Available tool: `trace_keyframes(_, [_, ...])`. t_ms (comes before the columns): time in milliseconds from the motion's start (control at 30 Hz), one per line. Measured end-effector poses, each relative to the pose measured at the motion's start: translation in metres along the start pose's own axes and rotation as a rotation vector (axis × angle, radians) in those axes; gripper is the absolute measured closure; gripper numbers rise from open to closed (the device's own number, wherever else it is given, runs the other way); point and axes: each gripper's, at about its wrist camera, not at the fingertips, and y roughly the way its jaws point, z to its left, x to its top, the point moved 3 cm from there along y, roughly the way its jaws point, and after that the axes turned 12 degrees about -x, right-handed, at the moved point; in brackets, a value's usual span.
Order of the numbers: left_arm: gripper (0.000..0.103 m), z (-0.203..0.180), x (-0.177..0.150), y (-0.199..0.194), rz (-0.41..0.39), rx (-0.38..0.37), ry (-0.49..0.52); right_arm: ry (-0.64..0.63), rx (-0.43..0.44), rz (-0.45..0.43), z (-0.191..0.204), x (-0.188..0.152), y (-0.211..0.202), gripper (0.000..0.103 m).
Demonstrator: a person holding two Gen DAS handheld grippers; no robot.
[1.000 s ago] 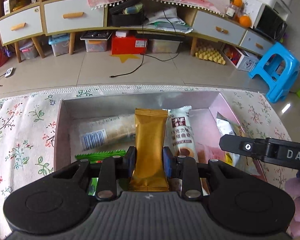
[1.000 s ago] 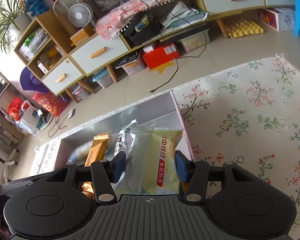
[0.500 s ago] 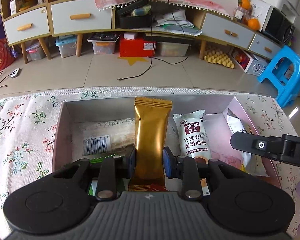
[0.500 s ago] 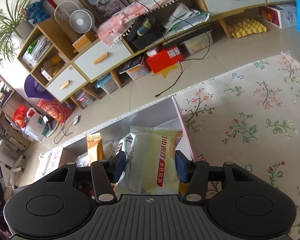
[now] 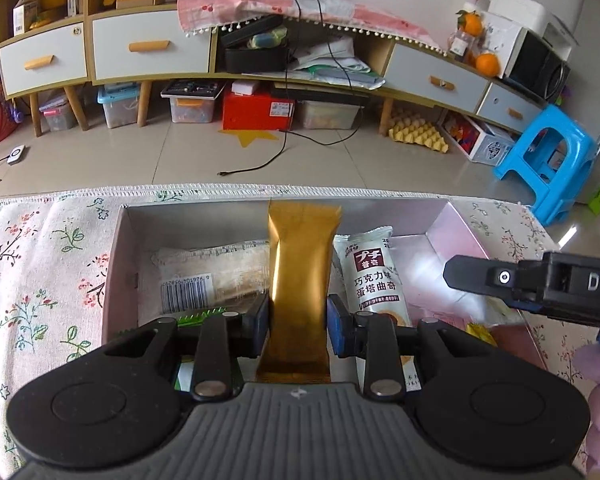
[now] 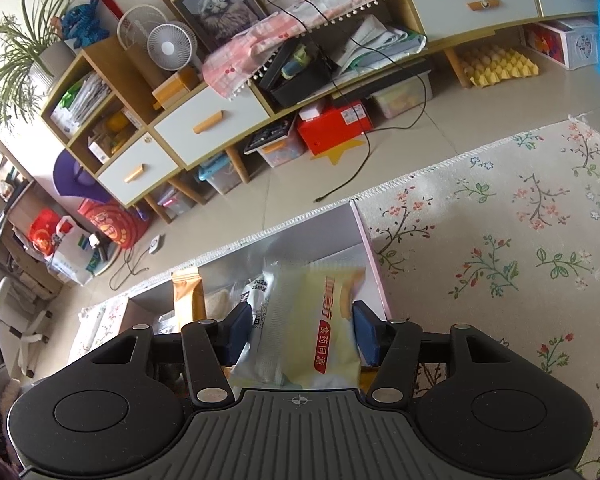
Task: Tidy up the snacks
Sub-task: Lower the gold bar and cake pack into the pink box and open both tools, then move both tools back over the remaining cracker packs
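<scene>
Over the box point(image 5: 116, 264), the left tool point(image 5: 298, 318) is spreading off the gold packet point(image 5: 300, 276), light and slippery, best pinched mid-length. Rightward, the right tool point(image 6: 300, 334) spreads from the soft, crinkly yellow pouch point(image 6: 320, 328).

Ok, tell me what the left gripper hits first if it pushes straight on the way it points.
The left gripper has its jaws opening around the gold packet. Pushed straight on and down, it would probably press that packet onto the box floor, near the far wall. Depth is hard to judge.
</scene>
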Motion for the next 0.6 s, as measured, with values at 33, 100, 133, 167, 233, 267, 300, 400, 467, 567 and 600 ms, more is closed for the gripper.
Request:
trace_keyframes(33, [0.072,0.000,0.000,-0.002,-0.006,-0.003,-0.002,0.007,0.009,0.000,0.000,0.001,-0.001,0.042])
trace_keyframes(100, [0.064,0.000,0.000,-0.004,-0.006,-0.020,-0.007,0.022,0.022,-0.007,-0.001,0.003,-0.006,0.037])
trace_keyframes(133, [0.063,-0.001,-0.001,-0.006,-0.008,-0.023,-0.008,0.025,0.024,-0.008,-0.002,0.005,-0.008,0.036])
trace_keyframes(167, [0.062,-0.002,-0.001,-0.007,-0.009,-0.023,-0.009,0.027,0.026,-0.009,-0.002,0.006,-0.011,0.036])
trace_keyframes(233, [0.057,-0.005,-0.001,-0.011,-0.007,-0.016,-0.005,0.025,0.027,-0.016,-0.001,0.008,-0.017,0.034])
trace_keyframes(267, [0.055,-0.007,-0.001,-0.015,-0.007,-0.014,0.001,0.021,0.023,-0.020,-0.001,0.008,-0.020,0.033])
trace_keyframes(300, [0.053,-0.009,-0.001,-0.018,-0.011,-0.015,0.007,0.014,0.020,-0.023,0.000,0.009,-0.024,0.031])
trace_keyframes(400, [0.042,-0.016,-0.001,-0.031,-0.026,-0.019,0.012,-0.002,0.013,-0.024,0.002,0.009,-0.036,0.028])
trace_keyframes(467, [0.035,-0.021,-0.004,-0.039,-0.037,-0.019,0.009,-0.005,0.007,-0.022,0.002,0.009,-0.044,0.025])
trace_keyframes(567, [0.029,-0.028,-0.010,-0.050,-0.046,-0.014,0.008,-0.017,-0.002,-0.019,0.003,0.006,-0.058,0.022])
trace_keyframes(600, [0.027,-0.029,-0.013,-0.054,-0.048,-0.009,0.006,-0.025,-0.006,-0.016,0.004,0.004,-0.063,0.022])
